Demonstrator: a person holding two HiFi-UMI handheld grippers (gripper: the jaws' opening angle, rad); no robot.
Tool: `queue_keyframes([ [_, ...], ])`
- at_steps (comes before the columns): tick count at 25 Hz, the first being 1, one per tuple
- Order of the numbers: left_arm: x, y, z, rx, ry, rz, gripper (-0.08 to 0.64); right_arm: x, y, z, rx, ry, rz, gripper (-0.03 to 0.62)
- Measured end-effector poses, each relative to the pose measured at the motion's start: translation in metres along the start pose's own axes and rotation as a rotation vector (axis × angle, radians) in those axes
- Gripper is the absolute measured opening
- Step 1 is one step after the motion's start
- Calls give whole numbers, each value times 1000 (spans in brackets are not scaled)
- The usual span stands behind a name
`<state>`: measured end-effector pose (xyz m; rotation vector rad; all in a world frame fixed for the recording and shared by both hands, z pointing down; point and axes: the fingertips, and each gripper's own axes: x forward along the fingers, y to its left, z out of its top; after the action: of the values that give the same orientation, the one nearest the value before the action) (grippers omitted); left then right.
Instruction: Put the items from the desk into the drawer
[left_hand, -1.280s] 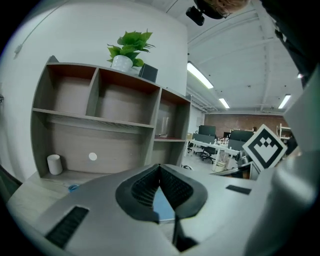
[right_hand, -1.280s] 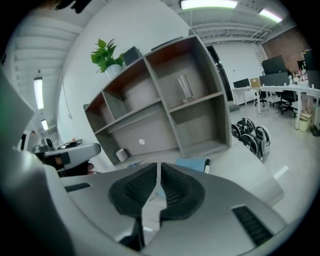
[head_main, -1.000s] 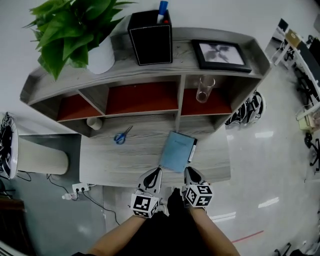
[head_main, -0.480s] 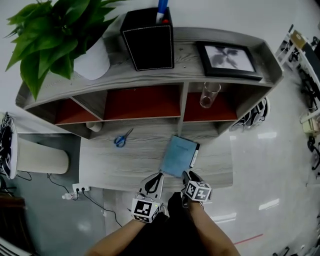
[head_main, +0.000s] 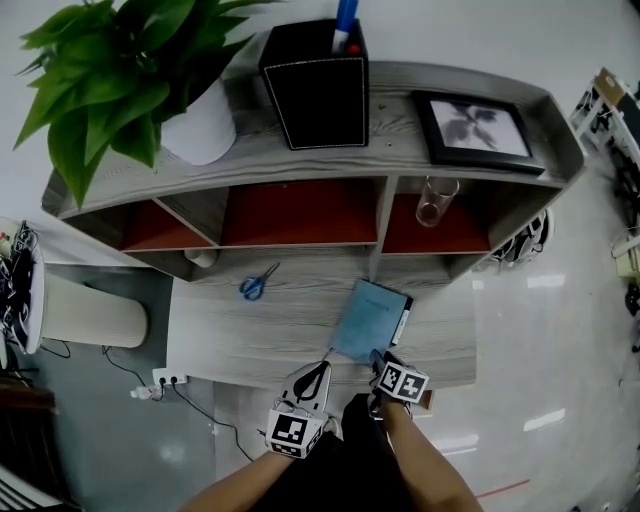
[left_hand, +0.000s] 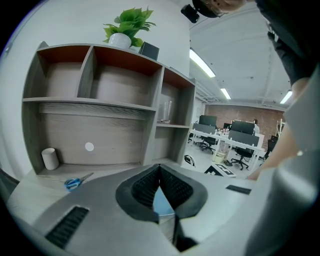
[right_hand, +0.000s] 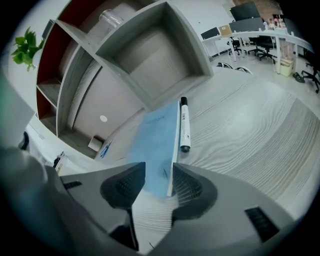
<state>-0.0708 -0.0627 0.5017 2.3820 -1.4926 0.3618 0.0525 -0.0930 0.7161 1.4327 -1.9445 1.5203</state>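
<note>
Straddling the near corner of the blue notebook (right_hand: 156, 145), the right gripper (right_hand: 157, 177) has just been opening its jaws, which stand partway apart and do not clamp the notebook. The left gripper (left_hand: 160, 172), just left of the notebook, is closed and empty. A black marker (right_hand: 184, 125) lies along the notebook's right edge, and the scissors (head_main: 258, 284) lie well to its left on the desk (head_main: 250, 335).

I see bright, even light: ceiling strips (left_hand: 202, 62) glare, the floor (head_main: 545, 283) shines, fisheye edges bend and darken.
</note>
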Motion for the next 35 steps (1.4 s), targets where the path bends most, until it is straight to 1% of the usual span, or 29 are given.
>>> queue_keyframes([
  [6,-3,2,-1,-5,2,12,5,8,-10,1,24,18,-18,172],
  [8,-4,2,-3,-11,8,19,5,8,-11,1,19,25,-26,170],
  [10,-4,1,-6,-12,14,23,5,9,-11,1,-3,32,-50,170],
  [14,-2,-1,-9,-6,25,23,5,10,-14,1,-47,49,-109,136],
  [18,-2,1,-4,-24,39,39,5,9,-15,4,-115,55,-110,93],
  [20,-3,1,2,-30,34,40,5,5,-13,9,-174,32,-91,64],
  [22,-5,1,6,-32,24,37,5,0,-5,17,-203,-2,-52,48],
  [24,-6,2,5,-37,23,32,5,-4,4,23,-172,-34,8,40],
  [28,-7,0,-9,-53,45,20,5,-17,18,27,-62,-72,129,28],
  [32,-5,-4,-12,-57,49,6,5,-27,31,27,-49,-83,198,23],
  [35,-5,-8,-9,-57,38,-5,5,-32,36,25,-45,-62,228,23],
])
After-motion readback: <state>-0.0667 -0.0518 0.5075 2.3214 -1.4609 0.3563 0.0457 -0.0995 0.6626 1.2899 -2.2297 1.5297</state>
